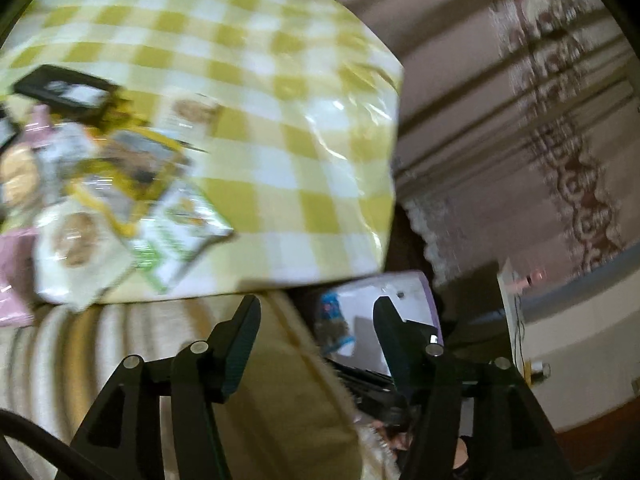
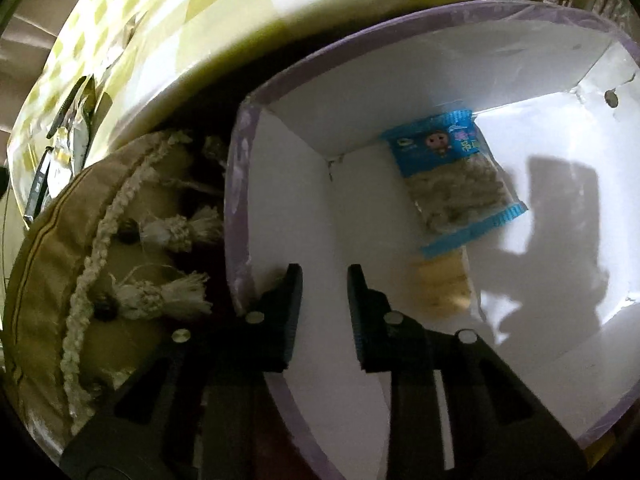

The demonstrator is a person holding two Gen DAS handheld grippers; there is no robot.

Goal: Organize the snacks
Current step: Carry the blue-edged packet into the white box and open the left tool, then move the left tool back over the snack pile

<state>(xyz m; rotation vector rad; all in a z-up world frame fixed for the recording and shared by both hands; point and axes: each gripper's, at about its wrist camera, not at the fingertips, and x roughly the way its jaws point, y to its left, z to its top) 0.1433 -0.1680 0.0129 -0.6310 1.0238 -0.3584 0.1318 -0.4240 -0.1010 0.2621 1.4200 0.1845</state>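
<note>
While the right gripper (image 2: 324, 280) hangs over the near-left corner of the white box (image 2: 400, 72) with lilac edging, its fingers stand a narrow gap apart with nothing between them. Inside the box, a blue snack packet (image 2: 452, 176) lies flat on the floor close to the far wall, its long axis running from that wall toward the near side and slanting a little rightward, the printed blue end at the far wall. A pale yellow packet (image 2: 444, 280) lies partly under its near end, on much the same line. Beside the box's left wall sits a tasselled cushion (image 2: 120, 264). The left gripper (image 1: 316, 308) is held beyond the near edge of the table (image 1: 280, 120) with its yellow-checked cloth, jaws apart and empty. More snack packets (image 1: 100, 208) lie heaped near the table's near-left edge, too blurred to tell how they point.
</note>
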